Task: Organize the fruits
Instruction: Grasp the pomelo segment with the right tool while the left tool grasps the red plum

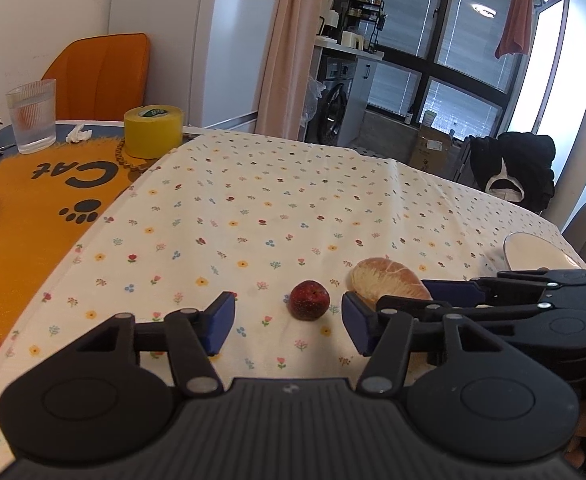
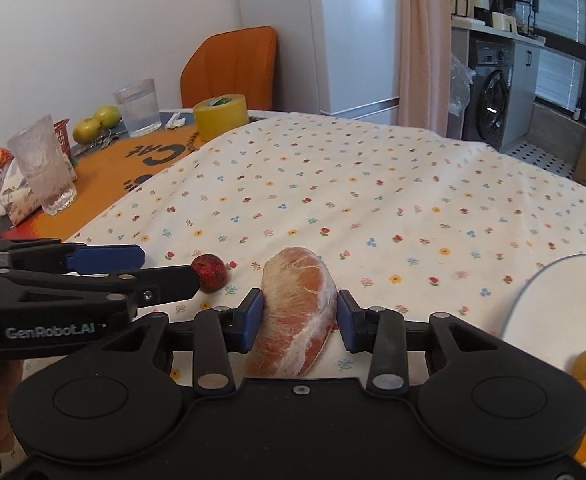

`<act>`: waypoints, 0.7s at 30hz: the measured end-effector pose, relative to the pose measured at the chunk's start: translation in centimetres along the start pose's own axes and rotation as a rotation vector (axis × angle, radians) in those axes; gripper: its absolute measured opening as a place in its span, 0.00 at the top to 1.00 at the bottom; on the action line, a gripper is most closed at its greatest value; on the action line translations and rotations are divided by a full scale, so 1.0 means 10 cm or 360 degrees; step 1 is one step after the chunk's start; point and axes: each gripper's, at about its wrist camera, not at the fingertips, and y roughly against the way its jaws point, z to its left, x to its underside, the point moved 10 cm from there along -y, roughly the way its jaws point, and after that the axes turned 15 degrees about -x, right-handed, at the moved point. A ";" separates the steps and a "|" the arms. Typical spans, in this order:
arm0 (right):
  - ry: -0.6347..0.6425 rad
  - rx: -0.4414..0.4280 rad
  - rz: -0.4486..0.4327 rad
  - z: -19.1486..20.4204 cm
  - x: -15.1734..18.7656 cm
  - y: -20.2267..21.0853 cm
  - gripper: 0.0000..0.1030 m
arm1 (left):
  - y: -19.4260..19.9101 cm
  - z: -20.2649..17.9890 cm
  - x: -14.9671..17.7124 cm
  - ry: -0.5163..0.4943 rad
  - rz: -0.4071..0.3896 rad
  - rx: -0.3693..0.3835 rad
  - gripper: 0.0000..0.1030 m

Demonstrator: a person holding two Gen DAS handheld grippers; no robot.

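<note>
While the left gripper (image 1: pixel 289 326) stands with its fingers spread wide, a small red fruit (image 1: pixel 309 305) lies on the floral cloth (image 1: pixel 253 208) just ahead of the gap between them. Between the right gripper's (image 2: pixel 297 320) fingers sits a peeled pomelo segment (image 2: pixel 297 312); the left pad touches it, the right stands just beside.
</note>
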 end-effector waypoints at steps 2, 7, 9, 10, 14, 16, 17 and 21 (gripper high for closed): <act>-0.0012 0.0002 -0.0029 -0.01 -0.03 0.07 0.64 | -0.03 -0.02 -0.01 0.0010 0.0009 0.0005 0.46; -0.0022 0.0030 -0.0096 -0.05 -0.12 0.29 0.64 | -0.09 -0.14 -0.05 -0.0013 0.0001 0.0029 0.47; -0.0029 0.0051 -0.0115 -0.09 -0.14 0.37 0.64 | -0.11 -0.18 -0.06 -0.0035 -0.0019 0.0017 0.47; -0.0031 0.0060 -0.0122 -0.11 -0.14 0.41 0.64 | -0.12 -0.20 -0.06 -0.0038 -0.0020 0.0018 0.47; -0.0044 0.0088 -0.0157 -0.20 -0.15 0.56 0.64 | -0.20 -0.25 -0.02 -0.0040 0.0009 0.0020 0.51; -0.0053 0.0102 -0.0171 -0.24 -0.16 0.62 0.64 | -0.23 -0.25 0.00 -0.0039 0.0025 0.0008 0.54; -0.0059 0.0106 -0.0179 -0.26 -0.16 0.64 0.64 | -0.24 -0.25 0.01 -0.0036 0.0029 0.0002 0.58; -0.0081 0.0127 -0.0199 -0.32 -0.14 0.73 0.64 | -0.26 -0.23 0.01 -0.0055 0.0007 -0.0047 0.77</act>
